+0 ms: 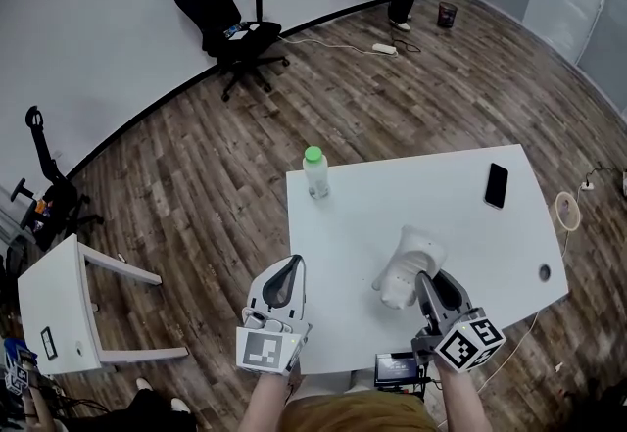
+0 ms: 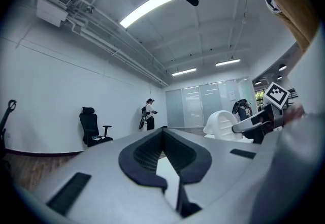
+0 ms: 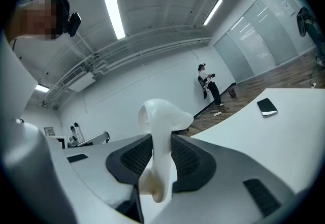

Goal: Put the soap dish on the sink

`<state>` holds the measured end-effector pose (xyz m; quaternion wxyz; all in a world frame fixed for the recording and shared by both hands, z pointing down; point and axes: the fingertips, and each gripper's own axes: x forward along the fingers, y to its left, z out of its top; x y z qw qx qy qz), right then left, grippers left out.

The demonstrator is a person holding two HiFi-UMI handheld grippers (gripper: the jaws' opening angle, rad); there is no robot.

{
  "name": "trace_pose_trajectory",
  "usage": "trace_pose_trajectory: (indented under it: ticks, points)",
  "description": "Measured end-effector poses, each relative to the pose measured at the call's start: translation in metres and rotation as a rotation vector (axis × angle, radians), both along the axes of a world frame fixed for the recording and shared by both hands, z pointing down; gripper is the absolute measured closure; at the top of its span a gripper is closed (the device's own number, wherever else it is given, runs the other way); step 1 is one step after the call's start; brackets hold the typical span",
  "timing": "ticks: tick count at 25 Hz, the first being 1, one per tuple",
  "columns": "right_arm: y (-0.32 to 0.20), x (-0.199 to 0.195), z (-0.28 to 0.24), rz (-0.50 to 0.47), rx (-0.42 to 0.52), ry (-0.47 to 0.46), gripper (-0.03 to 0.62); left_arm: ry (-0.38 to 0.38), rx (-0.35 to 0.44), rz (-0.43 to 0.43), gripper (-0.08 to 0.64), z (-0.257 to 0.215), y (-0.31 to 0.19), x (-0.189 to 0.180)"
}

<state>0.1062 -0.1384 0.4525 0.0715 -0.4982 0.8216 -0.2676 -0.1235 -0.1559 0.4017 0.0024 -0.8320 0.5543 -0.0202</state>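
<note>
— Soap dish first: where is it, and who has it?

— It sits over the near part of the white tabletop, pinched in the right claw. The right gripper view shows both dark pads pressed against a thin wall of the dish, one on each side. The rounded white body rises past the tips and a lower lip hangs down towards the camera.

— Why hold it by the edge like that?

— My guess is that the wall is the only part thin enough to fit between the pads. Held this way the dish stands on edge instead of lying flat, so it will probably need turning level before it goes down.

— Is it touching the tabletop?

— I can't tell. From the head view it looks raised or just grazing, near the front edge.

— And the other hand?

— The left claw is pressed together with nothing in it. It is held off the left corner of the tabletop, well apart from the dish, so it seems to be just waiting.

— Any sink in sight?

— None in any view. I see only a green-capped bottle near the far left corner and a phone on the far right, both clear of the dish.
</note>
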Motion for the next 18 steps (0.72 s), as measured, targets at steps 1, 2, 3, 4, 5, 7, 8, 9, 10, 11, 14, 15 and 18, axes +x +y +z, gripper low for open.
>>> trace_pose_trajectory:
  ticks: [1,2,3,4,5,7,8,9,10,11,14,15,18]
  points:
    - [-0.002,-0.001,0.004,0.000,-0.009,0.001,0.468,0.000,-0.004,0.001,0.552,0.002,-0.001,-0.001]
    - [-0.003,-0.003,0.007,-0.001,-0.017,0.002,0.468,0.000,-0.007,0.003,0.552,0.004,-0.003,-0.001]
    - [-0.004,-0.004,0.011,-0.003,-0.024,0.003,0.468,0.000,-0.012,0.005,0.552,0.006,-0.004,-0.001]
    - [-0.005,-0.005,0.014,-0.007,-0.029,0.003,0.468,-0.002,-0.017,0.005,0.553,0.008,-0.005,-0.001]
    - [-0.006,-0.005,0.018,-0.011,-0.034,0.004,0.468,-0.002,-0.022,0.005,0.552,0.011,-0.006,0.000]
    - [-0.008,-0.007,0.024,-0.014,-0.049,0.005,0.468,0.000,-0.034,0.002,0.552,0.016,-0.007,-0.001]
    - [-0.008,-0.008,0.028,-0.016,-0.058,0.008,0.468,0.001,-0.040,0.001,0.552,0.019,-0.007,-0.001]
    - [-0.009,-0.009,0.034,-0.018,-0.067,0.011,0.468,0.001,-0.046,0.001,0.552,0.021,-0.006,-0.002]
    - [-0.009,-0.010,0.040,-0.022,-0.076,0.013,0.468,0.001,-0.051,0.000,0.552,0.023,-0.006,-0.003]
    - [-0.009,-0.010,0.045,-0.026,-0.085,0.015,0.468,0.000,-0.057,-0.001,0.552,0.025,-0.005,-0.003]
    - [-0.009,-0.012,0.059,-0.032,-0.106,0.021,0.468,-0.006,-0.070,-0.004,0.552,0.033,-0.005,-0.005]
    - [-0.009,-0.012,0.063,-0.034,-0.114,0.022,0.468,-0.008,-0.075,-0.005,0.552,0.036,-0.006,-0.005]
    - [-0.007,-0.013,0.075,-0.037,-0.141,0.020,0.468,-0.020,-0.090,-0.009,0.552,0.044,-0.005,-0.007]
